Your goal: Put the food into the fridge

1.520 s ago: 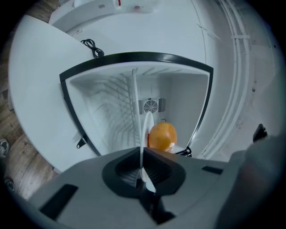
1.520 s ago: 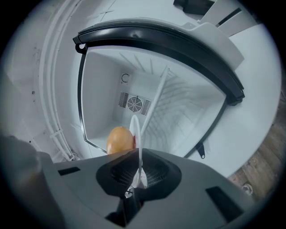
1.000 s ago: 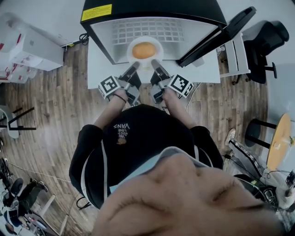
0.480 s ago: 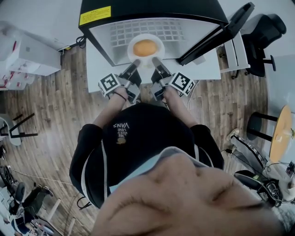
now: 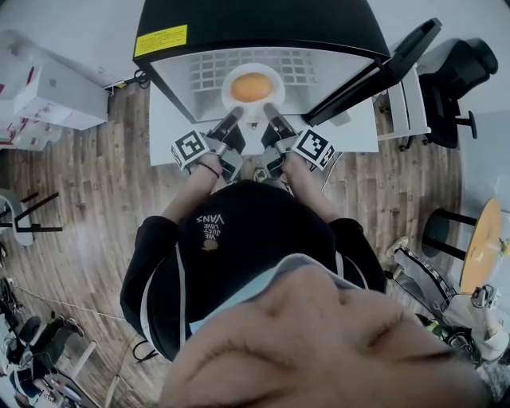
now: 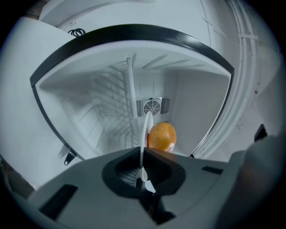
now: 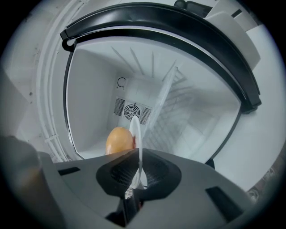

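Head view: left claw (image 5: 234, 115) and right claw (image 5: 268, 111) each pinch the near rim of the plate (image 5: 277, 84), with the round orange food (image 5: 249, 86) just ahead, inside the fridge (image 5: 255, 24).
Left gripper view: the claw is clamped on the thin rim, food ahead-right.
Right gripper view: likewise clamped, food ahead-left.
The plate looks stiff and breakable, and the food could roll, so hold the rim level.

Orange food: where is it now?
In the head view the orange food sits on a white plate at the mouth of the open fridge; the left gripper and right gripper pinch its near rim.
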`<action>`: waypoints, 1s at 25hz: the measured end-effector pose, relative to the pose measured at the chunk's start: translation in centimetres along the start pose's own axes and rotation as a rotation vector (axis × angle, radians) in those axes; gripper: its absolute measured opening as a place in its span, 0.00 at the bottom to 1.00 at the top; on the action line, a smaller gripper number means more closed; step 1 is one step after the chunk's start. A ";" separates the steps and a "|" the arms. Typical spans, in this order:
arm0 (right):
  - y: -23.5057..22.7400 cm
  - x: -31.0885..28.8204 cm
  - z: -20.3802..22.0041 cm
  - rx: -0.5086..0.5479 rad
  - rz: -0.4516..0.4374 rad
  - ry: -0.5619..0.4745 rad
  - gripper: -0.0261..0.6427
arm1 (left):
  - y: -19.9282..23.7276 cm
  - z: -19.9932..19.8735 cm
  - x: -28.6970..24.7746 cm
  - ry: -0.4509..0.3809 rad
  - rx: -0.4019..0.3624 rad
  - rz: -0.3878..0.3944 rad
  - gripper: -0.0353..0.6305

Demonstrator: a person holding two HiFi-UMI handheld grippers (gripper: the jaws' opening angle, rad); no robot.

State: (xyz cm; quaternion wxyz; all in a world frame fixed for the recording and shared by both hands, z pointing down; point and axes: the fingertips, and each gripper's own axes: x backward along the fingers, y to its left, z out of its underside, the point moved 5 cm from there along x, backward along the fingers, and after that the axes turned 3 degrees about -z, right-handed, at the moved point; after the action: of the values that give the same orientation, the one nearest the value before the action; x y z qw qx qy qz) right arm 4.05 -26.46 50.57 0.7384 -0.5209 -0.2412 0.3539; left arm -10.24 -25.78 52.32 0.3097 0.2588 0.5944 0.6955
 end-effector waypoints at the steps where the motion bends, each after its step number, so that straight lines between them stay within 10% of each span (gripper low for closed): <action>1: 0.0 -0.1 -0.3 0.001 -0.001 0.002 0.08 | -0.1 0.0 -0.2 -0.004 0.008 0.001 0.09; 25: -0.9 -1.6 -1.8 -0.046 -0.002 0.014 0.08 | 0.4 -0.9 -1.7 -0.021 0.065 -0.021 0.09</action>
State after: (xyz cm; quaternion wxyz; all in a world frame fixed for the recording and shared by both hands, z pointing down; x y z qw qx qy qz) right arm 4.62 -28.94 50.85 0.7283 -0.5399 -0.2448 0.3438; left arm -9.74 -27.68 52.56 0.3147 0.2697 0.6159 0.6700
